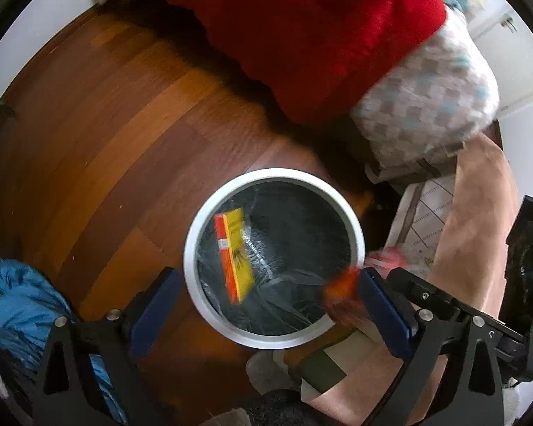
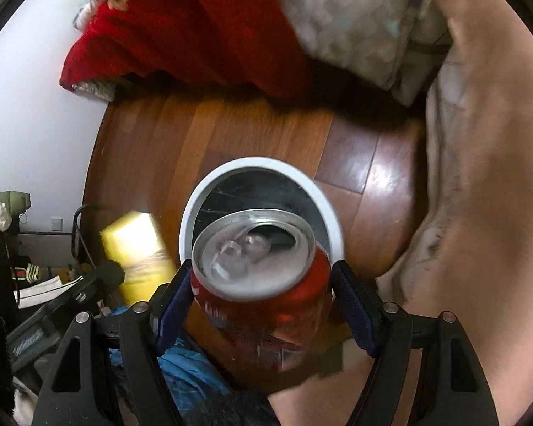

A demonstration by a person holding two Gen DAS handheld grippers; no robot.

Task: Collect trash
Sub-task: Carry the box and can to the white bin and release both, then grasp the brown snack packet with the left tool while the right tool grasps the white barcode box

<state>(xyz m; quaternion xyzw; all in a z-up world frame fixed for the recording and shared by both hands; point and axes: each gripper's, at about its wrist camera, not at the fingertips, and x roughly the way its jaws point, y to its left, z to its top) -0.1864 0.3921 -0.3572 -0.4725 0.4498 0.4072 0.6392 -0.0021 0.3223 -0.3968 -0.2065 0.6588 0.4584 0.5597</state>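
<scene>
A white-rimmed bin [image 1: 195, 234] with a black liner stands on the wooden floor. My left gripper [image 1: 268, 273] hangs over it, open wide, with nothing between its fingers. A yellow and orange box [image 1: 235, 255] is loose over the bin's mouth; in the right wrist view this box [image 2: 135, 255] is a blur beside the rim of the bin [image 2: 209, 184]. A red drink can [image 2: 259, 284] stands between the pads of my right gripper [image 2: 263, 266]. The can looks smeared against the sharp fingers, with a thin gap at the right pad [image 2: 351, 309]. The can [image 1: 341, 291] also shows by the bin's near right rim.
A red blanket [image 1: 302, 28] and a checked pillow [image 1: 426, 96] hang over the far side of the floor. A blue bag [image 1: 21, 301] lies at the near left. The person's bare limb [image 2: 479, 177] fills the right side. A white wall [image 2: 28, 106] bounds the left.
</scene>
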